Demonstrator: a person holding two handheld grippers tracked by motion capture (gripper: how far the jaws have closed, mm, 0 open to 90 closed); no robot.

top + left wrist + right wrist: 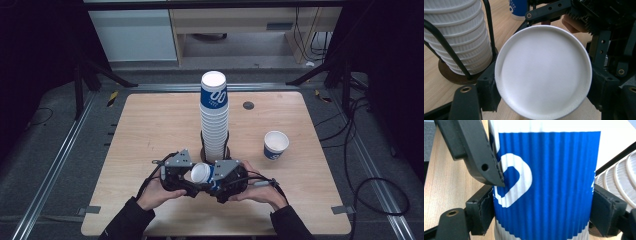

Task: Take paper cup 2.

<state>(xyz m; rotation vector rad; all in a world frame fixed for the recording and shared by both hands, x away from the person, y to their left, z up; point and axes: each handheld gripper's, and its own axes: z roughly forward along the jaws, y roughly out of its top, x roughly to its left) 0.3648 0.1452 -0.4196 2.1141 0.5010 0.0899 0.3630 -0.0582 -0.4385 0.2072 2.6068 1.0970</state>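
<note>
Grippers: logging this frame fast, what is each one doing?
Left gripper: shut on the blue-and-white ribbed paper cup, at its base.
Right gripper: shut on the same cup's side.

On the light wooden table (150, 130), the tall stack of ribbed blue-and-white paper cups (214, 115) stands in its black wire holder (228, 142) near the middle, base upward. To its right, well apart, a single blue-and-white paper cup (275, 144) sits upright. Behind the stack, toward the far edge, a small dark round disc (248, 105) lies on the tabletop. In front of the stack, on my side, a paper cup lying sideways (202, 173) sits between my left gripper (181, 176) and my right gripper (220, 181), just before the holder's base.
</note>
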